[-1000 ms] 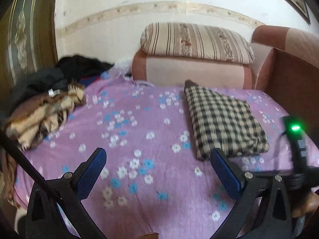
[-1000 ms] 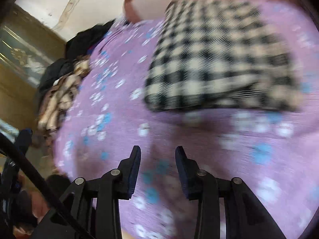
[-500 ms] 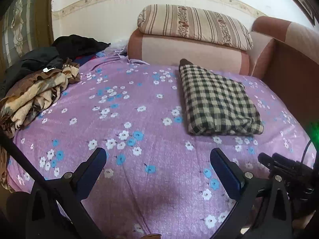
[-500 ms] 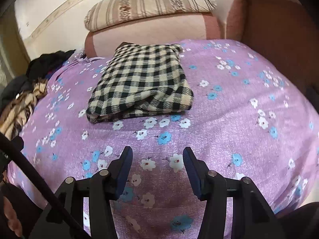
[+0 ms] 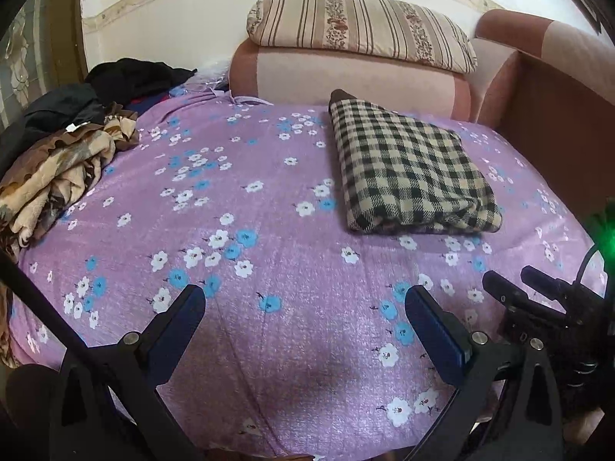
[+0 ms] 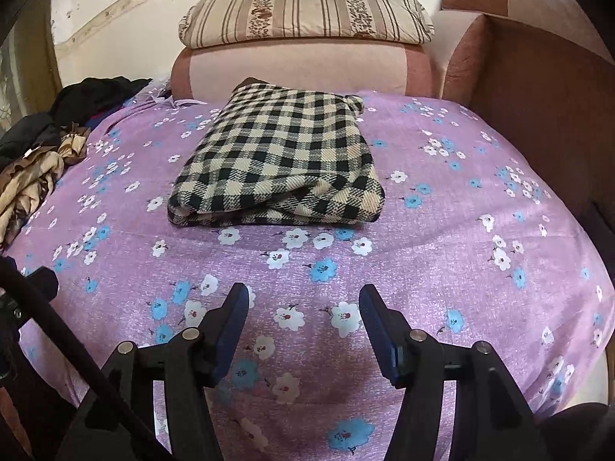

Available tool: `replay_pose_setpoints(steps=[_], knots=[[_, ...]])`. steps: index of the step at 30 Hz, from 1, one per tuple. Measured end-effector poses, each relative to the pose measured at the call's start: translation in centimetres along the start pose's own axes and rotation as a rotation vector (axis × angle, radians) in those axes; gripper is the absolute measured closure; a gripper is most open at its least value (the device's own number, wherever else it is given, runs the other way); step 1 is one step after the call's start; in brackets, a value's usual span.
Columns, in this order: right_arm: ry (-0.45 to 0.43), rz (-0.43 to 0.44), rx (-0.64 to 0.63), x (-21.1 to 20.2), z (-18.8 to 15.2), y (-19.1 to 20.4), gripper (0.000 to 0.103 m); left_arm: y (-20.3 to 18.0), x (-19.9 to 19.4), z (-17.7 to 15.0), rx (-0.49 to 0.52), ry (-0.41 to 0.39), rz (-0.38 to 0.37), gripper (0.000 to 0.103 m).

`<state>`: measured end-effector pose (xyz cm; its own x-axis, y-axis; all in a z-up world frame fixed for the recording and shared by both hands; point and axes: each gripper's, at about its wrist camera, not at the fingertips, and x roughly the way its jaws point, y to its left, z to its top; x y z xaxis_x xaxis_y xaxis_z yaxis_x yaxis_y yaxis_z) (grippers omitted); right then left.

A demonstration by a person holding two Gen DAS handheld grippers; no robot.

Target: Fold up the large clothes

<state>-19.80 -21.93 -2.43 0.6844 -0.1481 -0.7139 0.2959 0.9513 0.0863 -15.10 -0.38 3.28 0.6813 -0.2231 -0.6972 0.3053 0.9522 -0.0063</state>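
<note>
Nearest, the left gripper (image 5: 303,307) hangs over the purple bedsheet printed with white and blue flowers (image 5: 269,345), its blue-padded jaws spread wide with nothing between them. The right gripper (image 6: 303,303) hovers above the same sheet, its jaws having just been opening, also empty. Farther on, the folded black-and-cream checked garment (image 6: 280,169) lies flat on the sheet, well apart from both tools. At the left edge sits a heap of brown, tan and black unfolded clothes (image 5: 65,153). Beyond, a striped beige pillow (image 6: 307,11) rests on a pink cushioned bolster (image 6: 300,65) against the wall.
</note>
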Motion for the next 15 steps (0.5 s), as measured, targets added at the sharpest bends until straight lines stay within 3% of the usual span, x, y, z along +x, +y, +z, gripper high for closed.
replay_pose_setpoints(steps=[15], knots=[[-0.009, -0.027, -0.043, 0.1, -0.2, 0.9, 0.036, -0.1, 0.9, -0.5, 0.000, 0.037, -0.012, 0.000]])
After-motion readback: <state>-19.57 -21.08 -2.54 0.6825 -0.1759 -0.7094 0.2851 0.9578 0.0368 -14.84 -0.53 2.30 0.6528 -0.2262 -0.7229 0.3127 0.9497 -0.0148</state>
